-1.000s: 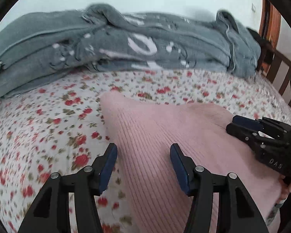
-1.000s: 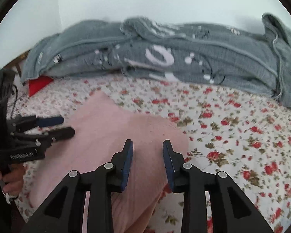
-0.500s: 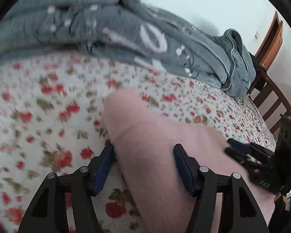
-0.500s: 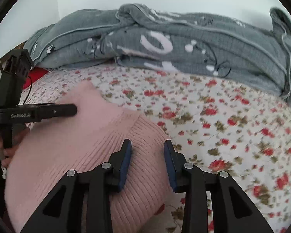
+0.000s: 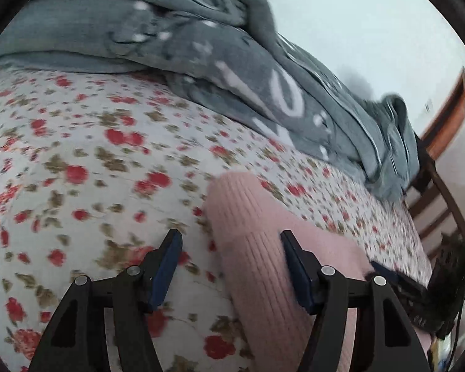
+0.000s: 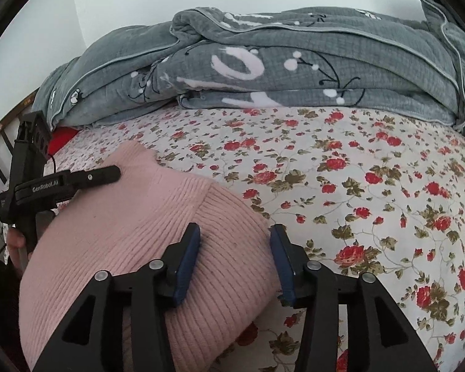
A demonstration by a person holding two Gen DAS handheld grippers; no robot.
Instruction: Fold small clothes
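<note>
Floral bed sheet [image 6: 341, 167] supports your pink knit garment [image 6: 133, 232]; left gripper [image 5: 229, 266] and right gripper [image 6: 234, 255], jaws apart and just widened, straddle its folded edge, ready for flattening.

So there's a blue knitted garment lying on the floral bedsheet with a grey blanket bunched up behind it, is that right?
Not quite: the knitted garment is pink, not blue, as the right wrist view shows. It does lie on the floral bedsheet, with the grey blanket bunched behind it.

The knitted garment [image 6: 133, 235] lay on the bed [image 6: 372, 192] in the lower left of the frame, the blanket [image 6: 263, 71] behind it.
</note>
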